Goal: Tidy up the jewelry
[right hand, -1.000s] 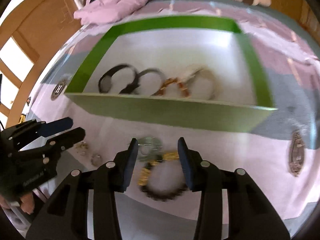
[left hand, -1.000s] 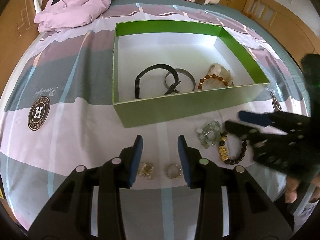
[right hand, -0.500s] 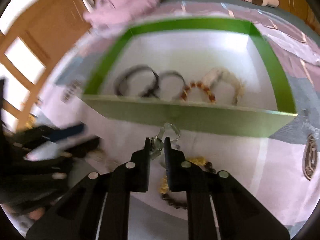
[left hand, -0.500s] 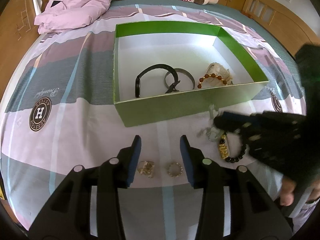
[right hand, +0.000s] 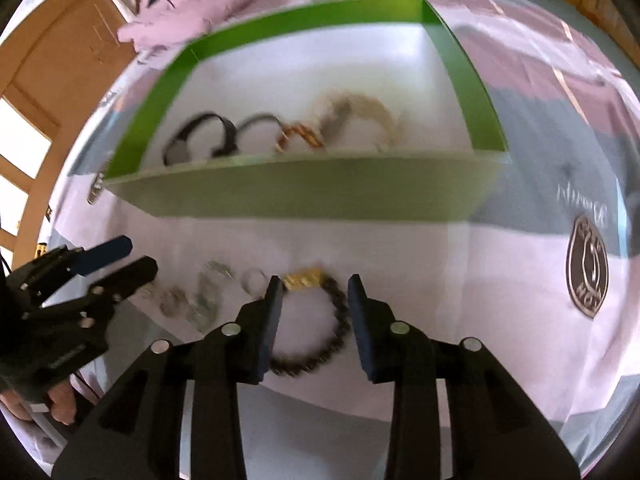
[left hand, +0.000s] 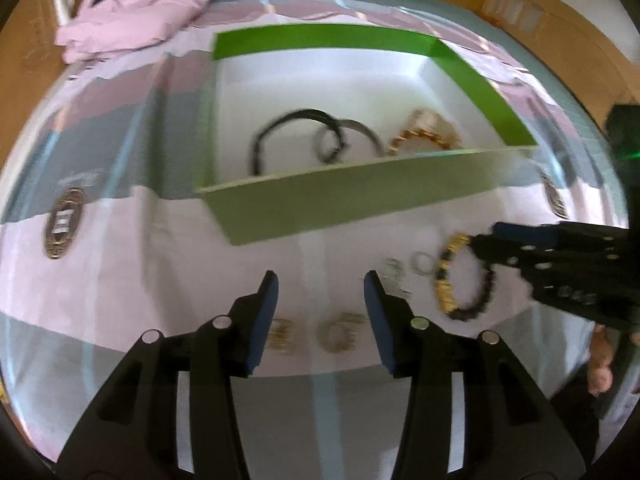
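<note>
A green box (left hand: pixel 360 200) (right hand: pixel 300 192) sits on the bed and holds two black bands (left hand: pixel 304 136), an amber bead bracelet (left hand: pixel 420 136) and a pale bracelet (right hand: pixel 360 108). In front of it lie a dark bead bracelet with gold beads (left hand: pixel 464 280) (right hand: pixel 340 312), pale green pieces (left hand: pixel 396 276) (right hand: pixel 208 292) and two gold rings (left hand: pixel 282 334). My right gripper (right hand: pixel 315 286) (left hand: pixel 486 236) is open, its fingers straddling the dark bracelet. My left gripper (left hand: pixel 322 284) (right hand: pixel 128 262) is open just above the rings, holding nothing.
A striped bedsheet (left hand: pixel 132 264) with round logo prints covers the bed. A folded pink quilt (left hand: pixel 136 8) and a striped red cushion lie at the far end. Wooden furniture stands around the bed. A hand (right hand: pixel 60 400) holds the left gripper.
The right gripper was shut on a pale green piece lifted near the box wall; it has opened, that piece lies on the sheet, and the fingers now straddle the dark bracelet.
</note>
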